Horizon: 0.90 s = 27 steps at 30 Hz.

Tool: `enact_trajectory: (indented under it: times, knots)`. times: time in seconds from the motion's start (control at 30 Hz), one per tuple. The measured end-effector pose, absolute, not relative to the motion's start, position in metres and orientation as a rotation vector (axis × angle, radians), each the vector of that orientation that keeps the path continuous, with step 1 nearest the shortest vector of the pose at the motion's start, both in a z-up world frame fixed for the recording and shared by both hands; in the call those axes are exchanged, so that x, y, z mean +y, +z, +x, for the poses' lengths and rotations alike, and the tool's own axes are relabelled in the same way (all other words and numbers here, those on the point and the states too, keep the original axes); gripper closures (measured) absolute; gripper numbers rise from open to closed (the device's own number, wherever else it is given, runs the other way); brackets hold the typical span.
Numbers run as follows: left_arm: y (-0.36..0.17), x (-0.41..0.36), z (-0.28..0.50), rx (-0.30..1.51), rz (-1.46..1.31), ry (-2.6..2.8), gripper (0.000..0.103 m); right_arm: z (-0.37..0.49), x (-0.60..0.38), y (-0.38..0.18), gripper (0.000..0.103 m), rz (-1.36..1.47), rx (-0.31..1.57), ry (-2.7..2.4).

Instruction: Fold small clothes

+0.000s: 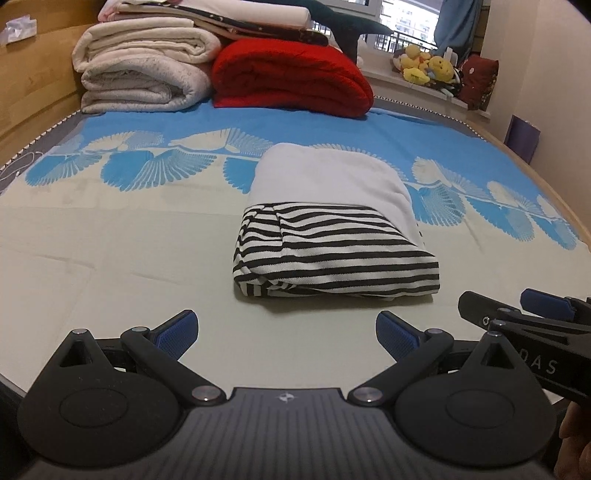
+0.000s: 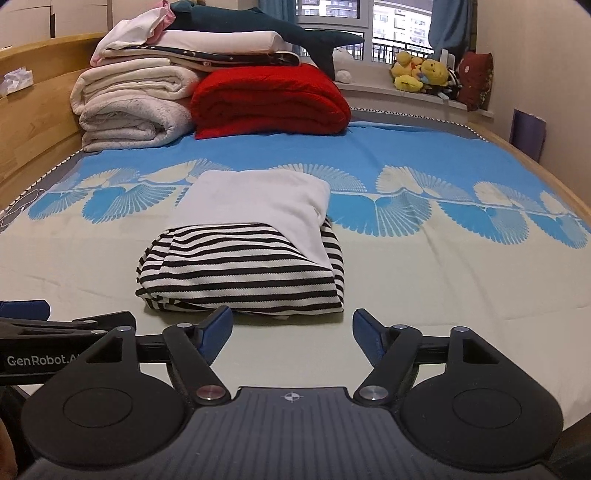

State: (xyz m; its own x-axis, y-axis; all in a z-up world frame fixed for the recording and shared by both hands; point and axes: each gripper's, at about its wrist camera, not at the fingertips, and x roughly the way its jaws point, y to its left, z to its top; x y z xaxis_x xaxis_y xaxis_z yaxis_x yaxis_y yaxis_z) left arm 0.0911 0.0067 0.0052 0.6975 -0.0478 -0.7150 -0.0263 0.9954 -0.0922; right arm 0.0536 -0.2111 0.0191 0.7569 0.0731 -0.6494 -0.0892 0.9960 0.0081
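Observation:
A small garment (image 1: 332, 229) lies folded into a compact bundle on the bed sheet (image 1: 110, 258), white cloth on its far half and black-and-white stripes on the near half. In the right wrist view the same garment (image 2: 243, 243) sits just beyond the fingertips. My left gripper (image 1: 286, 328) is open, low over the sheet, short of the bundle's near edge and holding nothing. My right gripper (image 2: 291, 326) is open too, its jaws wide and empty, just in front of the striped edge. The right gripper (image 1: 524, 314) shows at the right of the left wrist view.
A stack of folded cream blankets (image 1: 144, 70) and a red blanket (image 1: 291, 77) sit at the head of the bed against a wooden headboard (image 1: 33, 88). A dark plush shark (image 2: 266, 26) lies on top. Yellow plush toys (image 2: 421, 75) line the windowsill. The wall (image 2: 546, 74) is on the right.

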Motion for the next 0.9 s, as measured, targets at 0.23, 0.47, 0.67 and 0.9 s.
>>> enact_trajectory:
  times: [0.23, 0.47, 0.67, 0.9]
  knots:
    - [0.0036, 0.0089, 0.0929, 0.798, -0.105, -0.012, 0.001, 0.058, -0.2091, 0.0168, 0.023, -0.025, 0.711, 0.072]
    - [0.004, 0.01, 0.0937, 0.791, -0.102, -0.014, 0.001, 0.0589, -0.2057, 0.0153, 0.023, -0.043, 0.713, 0.067]
    - [0.0031, 0.0097, 0.0944, 0.793, -0.108, -0.015, 0.001, 0.0592, -0.2054, 0.0149, 0.023, -0.044, 0.712, 0.066]
    - [0.0026, 0.0087, 0.0943, 0.791, -0.11, -0.016, 0.001, 0.0589, -0.2052, 0.0149, 0.023, -0.044, 0.711, 0.066]
